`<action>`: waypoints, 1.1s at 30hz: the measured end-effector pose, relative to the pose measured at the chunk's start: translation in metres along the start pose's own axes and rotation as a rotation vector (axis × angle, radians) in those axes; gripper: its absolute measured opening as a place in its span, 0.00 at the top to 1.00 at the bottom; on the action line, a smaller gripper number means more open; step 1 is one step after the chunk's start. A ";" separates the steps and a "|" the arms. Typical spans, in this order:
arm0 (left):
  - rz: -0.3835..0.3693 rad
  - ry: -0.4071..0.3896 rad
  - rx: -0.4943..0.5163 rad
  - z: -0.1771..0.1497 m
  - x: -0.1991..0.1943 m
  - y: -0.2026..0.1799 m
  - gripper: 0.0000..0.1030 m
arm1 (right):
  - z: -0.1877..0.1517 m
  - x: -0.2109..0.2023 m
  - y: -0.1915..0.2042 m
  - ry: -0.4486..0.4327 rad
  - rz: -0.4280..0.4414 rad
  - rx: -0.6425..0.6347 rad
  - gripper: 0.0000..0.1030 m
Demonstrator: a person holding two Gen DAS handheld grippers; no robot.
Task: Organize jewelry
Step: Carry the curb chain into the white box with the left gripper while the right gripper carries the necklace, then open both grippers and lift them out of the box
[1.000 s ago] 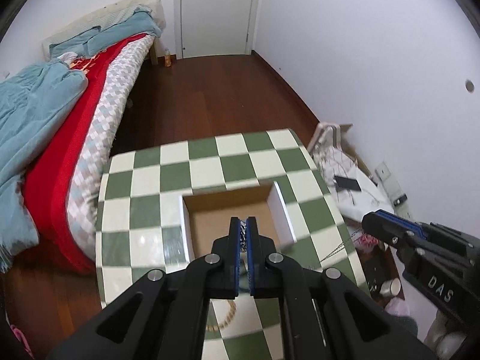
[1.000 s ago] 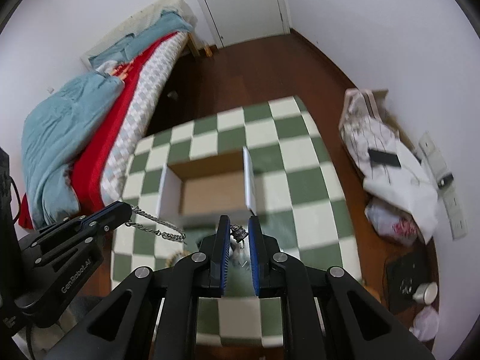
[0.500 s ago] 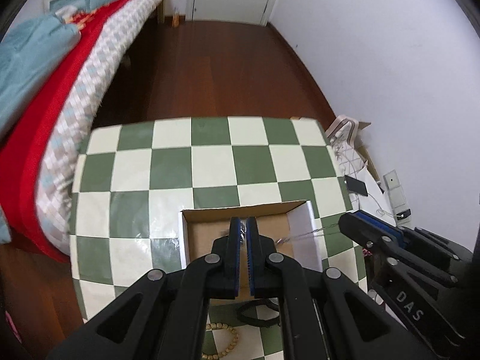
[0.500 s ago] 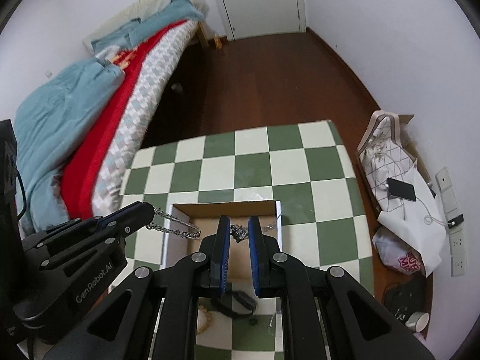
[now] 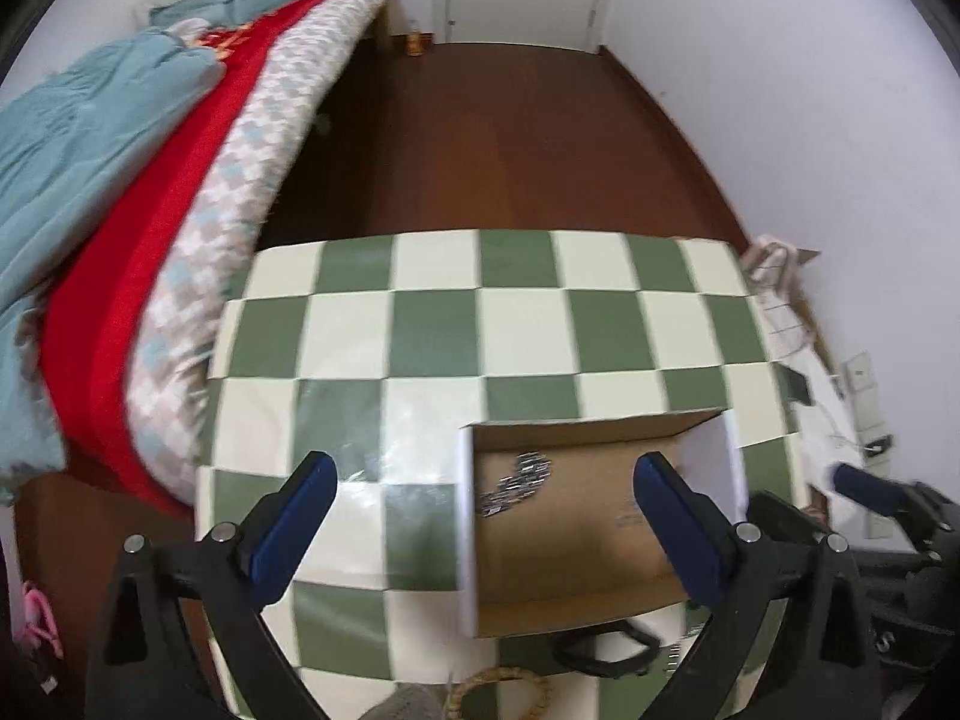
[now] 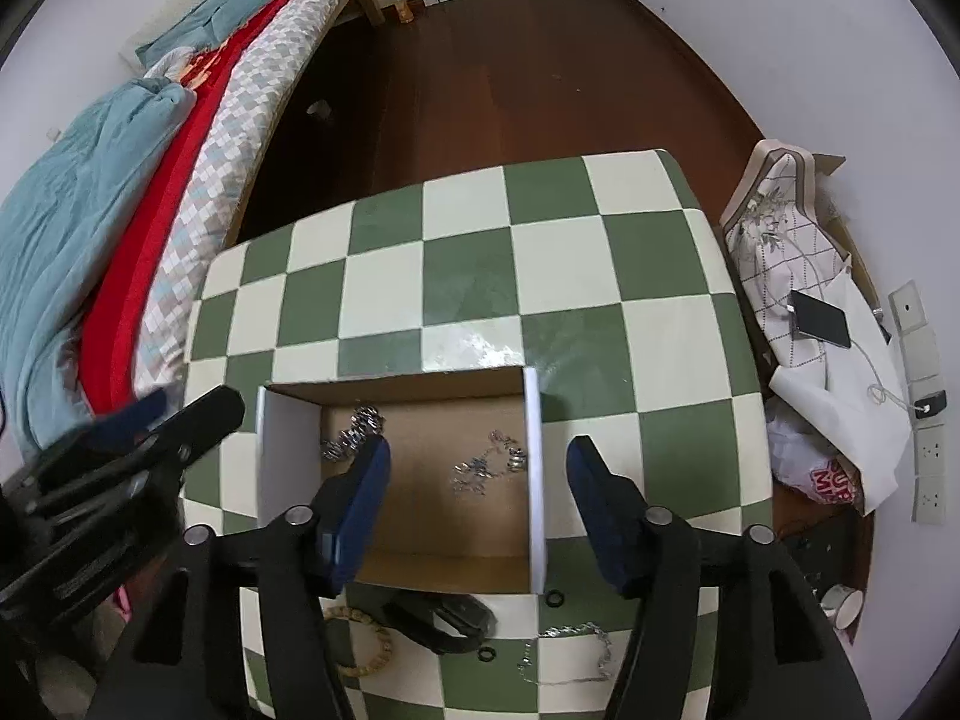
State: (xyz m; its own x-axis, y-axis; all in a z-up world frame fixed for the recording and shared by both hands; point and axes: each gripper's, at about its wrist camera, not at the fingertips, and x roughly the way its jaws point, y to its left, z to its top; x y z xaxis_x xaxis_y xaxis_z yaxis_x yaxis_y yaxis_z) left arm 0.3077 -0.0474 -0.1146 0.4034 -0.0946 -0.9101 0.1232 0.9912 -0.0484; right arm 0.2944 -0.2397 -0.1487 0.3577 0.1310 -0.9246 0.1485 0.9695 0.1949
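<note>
An open cardboard box (image 6: 420, 558) with white side walls stands on the green-and-white checkered table (image 6: 480, 276). A silver chain (image 6: 354, 435) lies in its left part, also in the left wrist view (image 5: 516, 480); its pendant end (image 6: 486, 468) lies in the right part. My left gripper (image 5: 486, 492) is open and empty above the box (image 5: 576, 546). My right gripper (image 6: 477, 468) is open and empty over the box. In front of the box lie a wooden bead bracelet (image 6: 372, 654), a black band (image 6: 444, 618), a thin silver chain (image 6: 570, 654) and small black rings (image 6: 555, 598).
A bed (image 6: 120, 192) with red and blue covers stands left of the table. Bags, a phone (image 6: 819, 318) and cables lie on the floor at the right by the wall. A white cup (image 6: 843, 606) sits on the floor at lower right.
Both grippers opened and let go of the silver chain, which now lies in the box. Both grippers pulled back a little and the left one shifted left.
</note>
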 end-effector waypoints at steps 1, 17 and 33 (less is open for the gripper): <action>0.022 -0.013 -0.002 -0.005 -0.001 0.004 0.02 | -0.004 0.001 -0.001 -0.002 -0.024 -0.010 0.20; 0.118 -0.154 -0.001 -0.067 -0.051 0.019 0.01 | -0.073 -0.003 0.018 -0.062 -0.207 -0.112 0.00; 0.150 -0.348 0.013 -0.121 -0.145 0.019 0.01 | -0.135 -0.107 0.039 -0.293 -0.238 -0.128 0.00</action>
State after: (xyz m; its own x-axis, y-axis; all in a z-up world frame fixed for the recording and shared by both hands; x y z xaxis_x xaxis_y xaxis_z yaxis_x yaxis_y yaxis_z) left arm 0.1418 -0.0035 -0.0339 0.7016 0.0238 -0.7122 0.0500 0.9953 0.0825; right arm 0.1369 -0.1882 -0.0863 0.5776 -0.1474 -0.8029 0.1497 0.9860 -0.0733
